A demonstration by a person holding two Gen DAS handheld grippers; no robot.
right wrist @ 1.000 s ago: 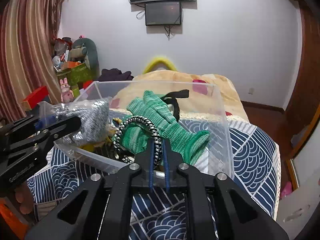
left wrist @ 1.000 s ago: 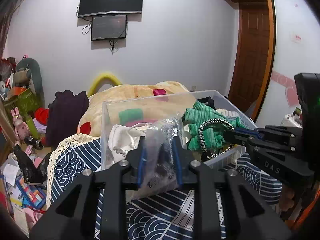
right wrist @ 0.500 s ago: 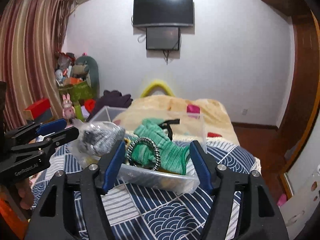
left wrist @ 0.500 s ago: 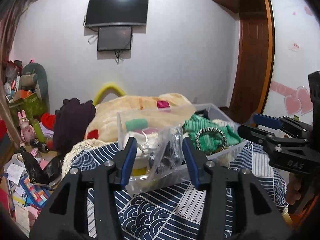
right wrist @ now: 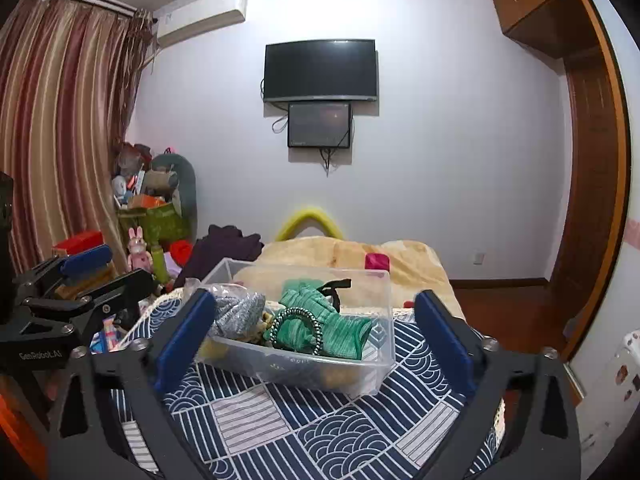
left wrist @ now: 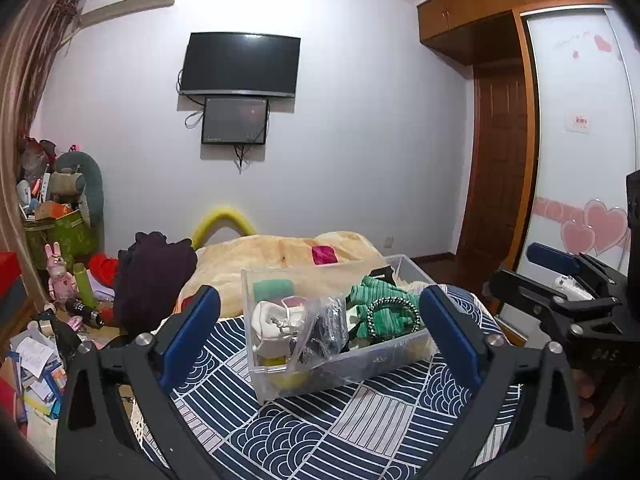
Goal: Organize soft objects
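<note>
Now both grippers are hanging back from the clear plastic box [left wrist: 336, 376], with their jaws spread wide and gripping nothing. A second ago the left gripper [left wrist: 320, 320] was clenched on the plastic bag [left wrist: 320, 330] right at the box, and the right gripper [right wrist: 312, 324] was pinching the black-and-white braided ring [right wrist: 296, 326] over the green knitted cloth [right wrist: 340, 330]; half a second ago the jaws were already parting and both tools were sitting farther from the box. In the current views the blue pads are standing well to either side of the box, which is looking smaller and more distant than before.

The bag is now lying inside the box at its left end, leaning over the near wall, beside a white soft thing [left wrist: 266, 320]. The braided ring is resting on the green cloth toward the right end, inside the box. A black strap [right wrist: 334, 288] is showing behind the green cloth.

The box is sitting on the blue-and-white patterned bedcover [left wrist: 320, 432], with a beige quilt [left wrist: 276, 252] behind it. From the left wrist view the right gripper is showing at the right edge, open; from the right wrist view the left gripper is showing at the left edge, open too
</note>
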